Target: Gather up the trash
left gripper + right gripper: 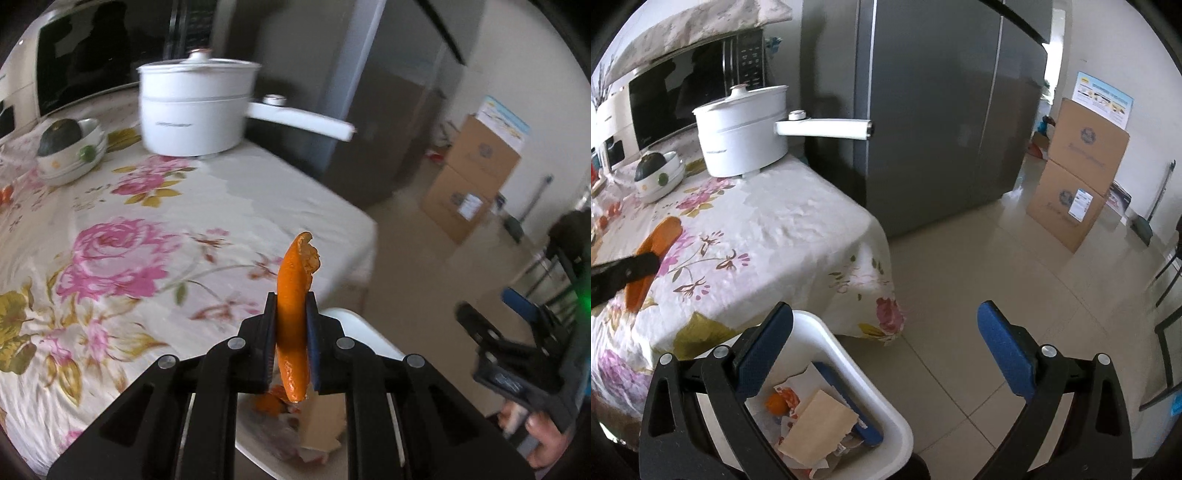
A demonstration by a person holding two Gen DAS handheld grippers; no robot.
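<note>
Orange peel [291, 314] pinched upright between the pads of the left gripper [291, 321], jaws nearly closed, strip sticking out above and below the pads. Held clear above the bench [155, 206], near its corner, just short of the white bin [849, 369] on the floor below the bench edge. Judged step: carry to bin, drop not yet done. Narrow edge-on pinch probably chosen because the peel is thin and curled; risk of slipping if tilted further.

Right gripper [886, 347] wide open, nothing between the pads, hovering over the bin's near side. Likely parked there to stay out of the left one's path.

Left wrist view: shows the grip itself, plus bin rim and some scraps under the fingers, blurred. Also catches the right gripper and a hand [543, 435] on its handle at far right.

Right wrist view: shows bin contents properly, namely a small orange piece [775, 402], tan paper [820, 432], wrappers, something blue, possibly a lid, hard to tell. Peel and left finger visible at left edge only.

Background: white pot [195, 110] and stacked bowls [74, 155] on the bench, fridge [923, 110] behind.
</note>
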